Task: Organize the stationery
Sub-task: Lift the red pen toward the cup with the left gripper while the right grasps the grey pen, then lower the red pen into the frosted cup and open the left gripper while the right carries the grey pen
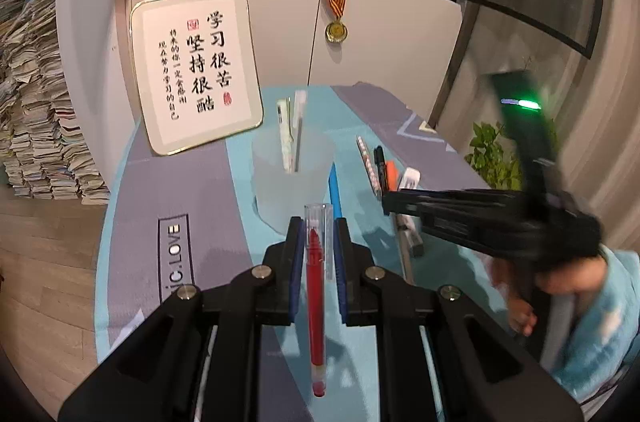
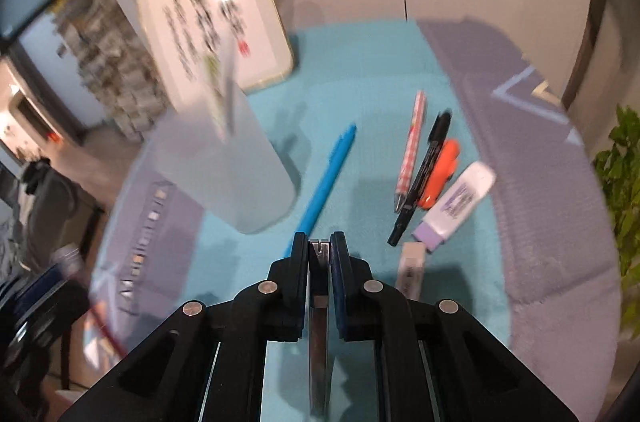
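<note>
Holding a light, slippery red pen (image 1: 316,286) mid-barrel in the left tool (image 1: 318,230), right tool (image 2: 319,242) clamped on a thin stiff metal strip (image 2: 319,322).

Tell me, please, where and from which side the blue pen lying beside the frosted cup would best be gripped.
Probably at mid-barrel, coming from above with the fingers closing across its width. The blue pen lies flat on the mat, slim and straight, with free mat on both sides: the frosted cup stands off to its left, and the pink checked pen lies apart on its right.
</note>
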Motion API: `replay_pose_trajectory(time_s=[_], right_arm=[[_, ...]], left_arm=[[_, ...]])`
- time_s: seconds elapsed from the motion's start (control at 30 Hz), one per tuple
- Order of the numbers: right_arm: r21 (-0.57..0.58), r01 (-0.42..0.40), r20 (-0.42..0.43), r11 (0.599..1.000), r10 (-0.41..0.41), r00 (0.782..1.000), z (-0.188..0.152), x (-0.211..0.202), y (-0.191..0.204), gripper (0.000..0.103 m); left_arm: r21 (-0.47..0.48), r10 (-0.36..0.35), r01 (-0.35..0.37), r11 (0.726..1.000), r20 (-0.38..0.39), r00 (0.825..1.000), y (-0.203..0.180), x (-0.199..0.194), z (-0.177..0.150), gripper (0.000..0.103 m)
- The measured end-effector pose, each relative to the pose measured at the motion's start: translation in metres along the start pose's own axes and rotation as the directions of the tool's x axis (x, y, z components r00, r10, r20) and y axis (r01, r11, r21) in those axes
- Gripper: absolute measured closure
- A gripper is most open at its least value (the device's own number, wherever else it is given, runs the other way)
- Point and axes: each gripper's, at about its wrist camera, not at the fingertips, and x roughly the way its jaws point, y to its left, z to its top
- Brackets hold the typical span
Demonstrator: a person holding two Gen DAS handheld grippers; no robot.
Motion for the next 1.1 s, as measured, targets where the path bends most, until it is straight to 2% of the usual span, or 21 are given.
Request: replay_pose_trajectory(time_s=[0.13,0.33,0.43,0.57,0.7,0.87,0.97,1.1], right_arm=[[0.011,-0.027,0.096,1.000,0.026,0.995,-0.006,-0.031,-0.004,0.091],[0.012,-0.013,0.162,1.000,0.011,0.987,-0.010,-0.043,-0.009,0.091],[0.010,0.006,0.195,1.000,-0.008,0.981,-0.009,-0.053,-0.013,0.091],[0.006,0.043,0.245,0.999,-0.043,0.969,-0.008,-0.065,-0.015,0.091],[0.018,0.049,0.262,0.999,-0.052,0.964,-0.009,-0.071,-0.022,0.091],[0.022,0.055,0.276,0.998,-0.059,0.959,-0.010,-0.076,-0.027,0.091],[0.016,0.056,0.276,0.998,-0.058,0.959,-0.009,-0.075,-0.026,0.091],[0.006,0.054,0.274,0.999,-0.053,0.960,-0.008,-0.073,-0.024,0.091]], left_arm=[[0.001,-0.001,0.001,1.000,0.027,1.000,-0.003,-0.005,0.012,0.091],[0.006,0.039,-0.040,0.999,0.117,0.992,-0.010,-0.019,0.043,0.091],[0.000,0.079,-0.081,0.997,0.206,0.975,-0.013,-0.030,0.067,0.091],[0.002,0.126,-0.131,0.991,0.275,0.953,-0.012,-0.026,0.093,0.091],[-0.029,0.158,-0.157,0.987,0.296,0.942,-0.006,-0.004,0.109,0.091],[-0.077,0.190,-0.174,0.982,0.348,0.918,0.008,0.016,0.119,0.091],[-0.092,0.178,-0.157,0.983,0.323,0.929,0.012,0.029,0.121,0.091],[-0.060,0.215,-0.207,0.977,0.306,0.927,0.012,0.048,0.114,0.091]])
